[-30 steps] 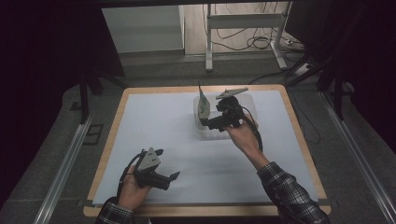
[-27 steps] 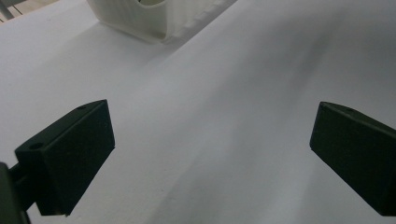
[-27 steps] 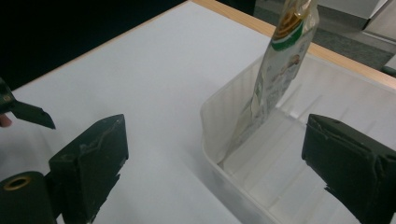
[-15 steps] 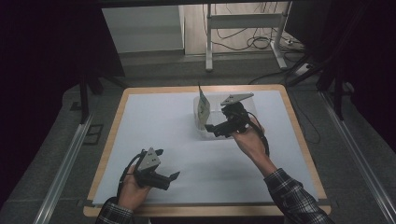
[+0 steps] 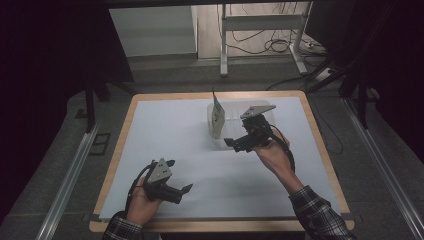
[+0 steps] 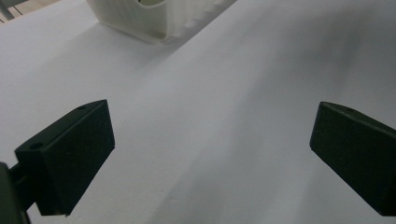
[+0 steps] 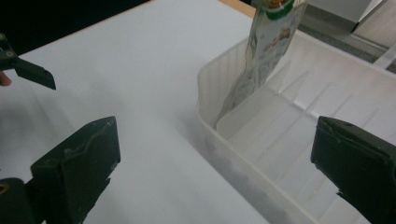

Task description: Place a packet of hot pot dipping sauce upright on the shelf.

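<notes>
A: The table (image 5: 165, 150) is evenly lit from above; all around it the room is nearly black.

B: Soft shadows beside the tray (image 7: 261, 140). Both gripper views are hazy, and their near jaws are blurred.

Using the clear tray (image 5: 223, 142) as your landmark: the pouch (image 5: 217, 117) stands upright against its left wall, so that's what blocks you there. The rest of the tray's inside, right of the pouch, is bare. The white table (image 5: 170, 130) left of the tray and in front of it is open, so there's lots of room to pass.
</notes>
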